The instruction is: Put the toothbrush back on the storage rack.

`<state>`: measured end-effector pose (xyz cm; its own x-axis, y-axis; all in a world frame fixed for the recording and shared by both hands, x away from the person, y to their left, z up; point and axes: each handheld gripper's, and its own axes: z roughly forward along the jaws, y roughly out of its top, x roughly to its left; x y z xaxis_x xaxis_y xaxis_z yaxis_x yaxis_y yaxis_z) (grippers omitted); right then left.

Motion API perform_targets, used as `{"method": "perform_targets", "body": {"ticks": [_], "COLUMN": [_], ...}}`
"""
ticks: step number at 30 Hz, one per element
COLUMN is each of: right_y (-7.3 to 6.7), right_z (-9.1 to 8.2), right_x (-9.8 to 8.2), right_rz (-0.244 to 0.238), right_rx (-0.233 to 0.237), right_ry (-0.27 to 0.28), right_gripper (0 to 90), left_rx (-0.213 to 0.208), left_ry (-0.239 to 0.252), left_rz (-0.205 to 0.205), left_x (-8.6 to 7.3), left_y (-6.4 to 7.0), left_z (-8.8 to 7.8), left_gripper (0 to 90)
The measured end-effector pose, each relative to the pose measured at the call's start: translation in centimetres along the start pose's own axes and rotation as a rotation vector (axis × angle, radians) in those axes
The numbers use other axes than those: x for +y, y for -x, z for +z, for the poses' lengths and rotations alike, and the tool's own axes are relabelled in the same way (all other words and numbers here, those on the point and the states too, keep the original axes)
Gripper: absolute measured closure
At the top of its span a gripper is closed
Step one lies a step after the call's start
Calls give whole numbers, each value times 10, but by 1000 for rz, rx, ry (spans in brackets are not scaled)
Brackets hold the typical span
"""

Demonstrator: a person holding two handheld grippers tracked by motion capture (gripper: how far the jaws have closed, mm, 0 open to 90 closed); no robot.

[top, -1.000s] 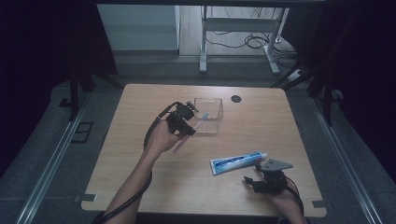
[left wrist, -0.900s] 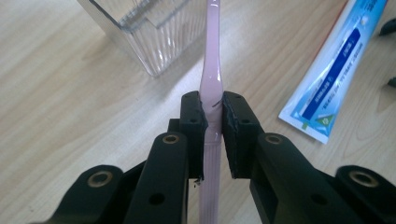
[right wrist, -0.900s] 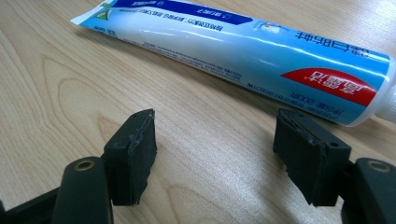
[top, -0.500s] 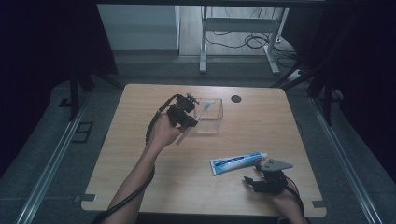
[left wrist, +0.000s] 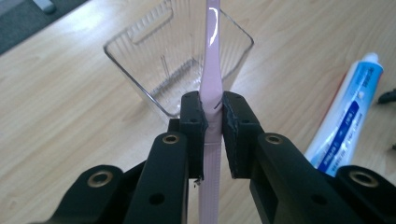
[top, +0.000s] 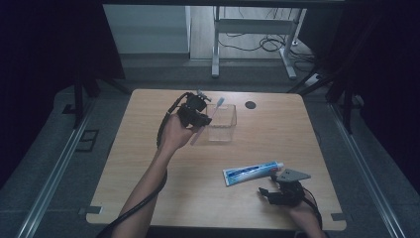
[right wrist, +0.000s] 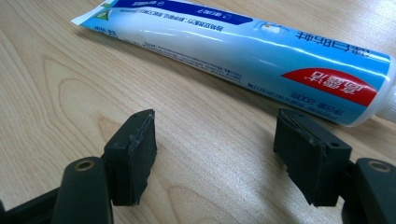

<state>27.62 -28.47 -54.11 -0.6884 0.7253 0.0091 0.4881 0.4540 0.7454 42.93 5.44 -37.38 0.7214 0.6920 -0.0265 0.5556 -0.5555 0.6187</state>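
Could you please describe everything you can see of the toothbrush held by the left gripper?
The toothbrush is a slim, pale pink, glossy plastic stick. The left gripper clamps its handle between both pads, partway along. In the high view it slants upward, its pale head end raised above the near left corner of the clear plastic container, its lower end sticking out below the hand. Bristles cannot be made out.

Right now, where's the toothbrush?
In the high view, the toothbrush is clamped in the left claw at the table's far-left middle, slanting over the near-left edge of the clear box.
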Motion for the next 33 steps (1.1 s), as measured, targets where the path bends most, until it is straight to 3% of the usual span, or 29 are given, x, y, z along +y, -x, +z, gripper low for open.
{"method": "perform_targets", "body": {"ticks": [33], "right_y": [0], "right_z": [0], "right_x": [0], "right_rz": [-2], "right_rx": [2], "right_ry": [1], "right_gripper": [287], "left_rx": [39], "left_ry": [183], "left_rz": [-16], "left_x": [37], "left_y": [-8], "left_z": [2], "left_gripper": [793]}}
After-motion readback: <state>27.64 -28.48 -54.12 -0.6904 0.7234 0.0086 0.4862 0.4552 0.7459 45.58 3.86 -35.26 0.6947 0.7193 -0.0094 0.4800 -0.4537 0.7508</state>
